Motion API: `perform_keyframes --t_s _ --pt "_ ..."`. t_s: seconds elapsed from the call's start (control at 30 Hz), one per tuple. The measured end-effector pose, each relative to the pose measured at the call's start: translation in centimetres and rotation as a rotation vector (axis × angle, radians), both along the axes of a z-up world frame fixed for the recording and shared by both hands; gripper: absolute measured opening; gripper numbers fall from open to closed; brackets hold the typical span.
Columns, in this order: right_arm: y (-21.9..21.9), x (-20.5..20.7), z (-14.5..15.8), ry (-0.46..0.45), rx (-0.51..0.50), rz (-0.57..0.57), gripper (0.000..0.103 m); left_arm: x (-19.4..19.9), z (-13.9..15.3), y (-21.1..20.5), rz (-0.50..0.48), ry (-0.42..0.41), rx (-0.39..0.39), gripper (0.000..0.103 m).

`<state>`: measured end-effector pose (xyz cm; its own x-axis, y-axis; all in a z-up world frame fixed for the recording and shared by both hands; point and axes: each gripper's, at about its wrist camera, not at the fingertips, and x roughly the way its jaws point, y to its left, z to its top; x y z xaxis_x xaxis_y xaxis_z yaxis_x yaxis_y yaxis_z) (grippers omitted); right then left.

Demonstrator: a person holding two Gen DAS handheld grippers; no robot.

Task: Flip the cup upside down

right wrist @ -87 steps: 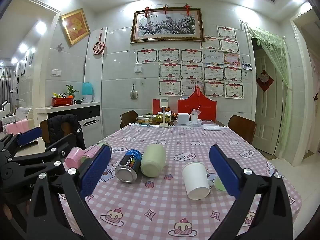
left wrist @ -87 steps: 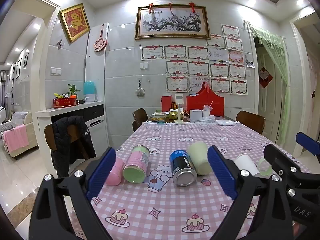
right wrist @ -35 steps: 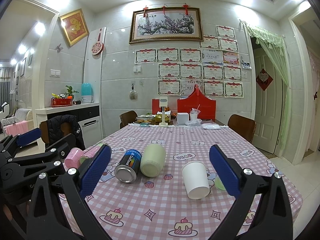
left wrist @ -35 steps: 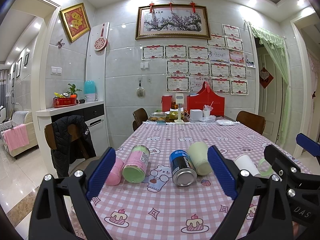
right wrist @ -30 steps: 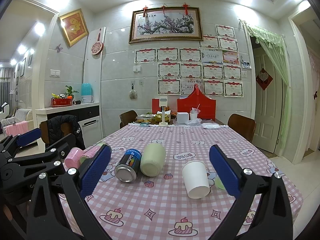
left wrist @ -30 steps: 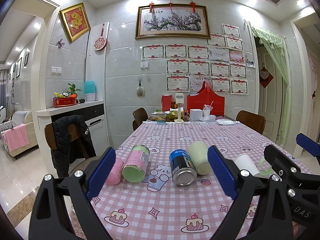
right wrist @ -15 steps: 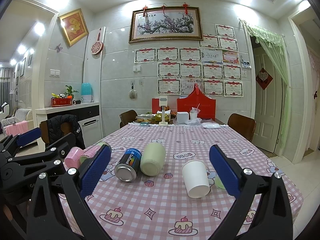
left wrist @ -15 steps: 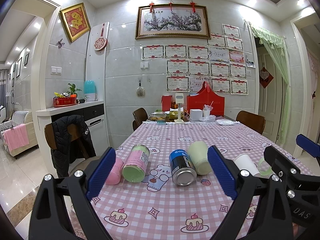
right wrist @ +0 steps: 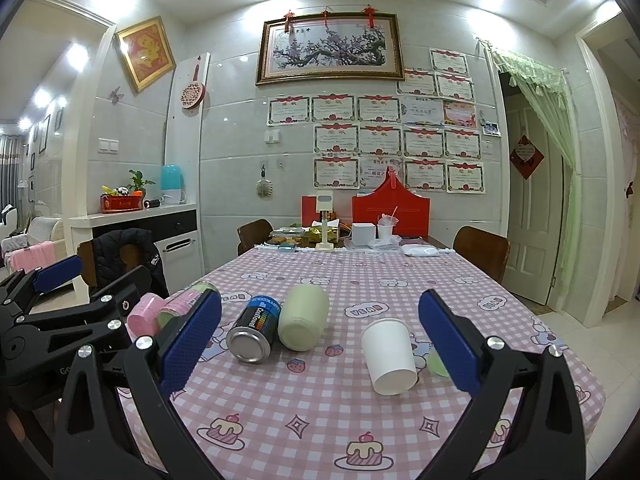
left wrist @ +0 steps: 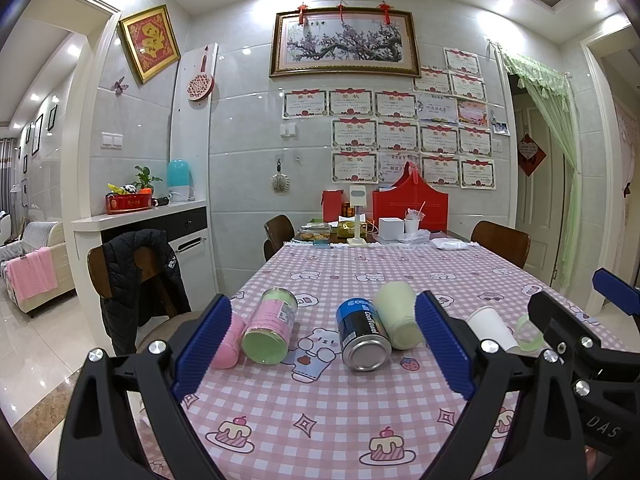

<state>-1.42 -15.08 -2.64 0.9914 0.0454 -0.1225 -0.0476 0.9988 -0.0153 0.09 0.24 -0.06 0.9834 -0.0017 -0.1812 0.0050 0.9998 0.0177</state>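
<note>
We hold both tongs wide apart and empty above the near edge of the desk. The white paper cup lies on its side on the pink checked cloth, its open mouth towards us. It shows between the blue pads of our right tongs. Left of the cup lie a pale green cup and, touching that one, a blue can. Our left tongs frame that can and a pink-labelled tin left of it.
</note>
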Motion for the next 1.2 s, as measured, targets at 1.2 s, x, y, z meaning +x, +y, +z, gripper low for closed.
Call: perform_keyframes --t_s 1.2 --pt "-1.2 4.2 -2.6 0.17 -0.007 -0.006 0.095 5.4 -3.6 -1.4 -0.015 0.142 0.007 0.092"
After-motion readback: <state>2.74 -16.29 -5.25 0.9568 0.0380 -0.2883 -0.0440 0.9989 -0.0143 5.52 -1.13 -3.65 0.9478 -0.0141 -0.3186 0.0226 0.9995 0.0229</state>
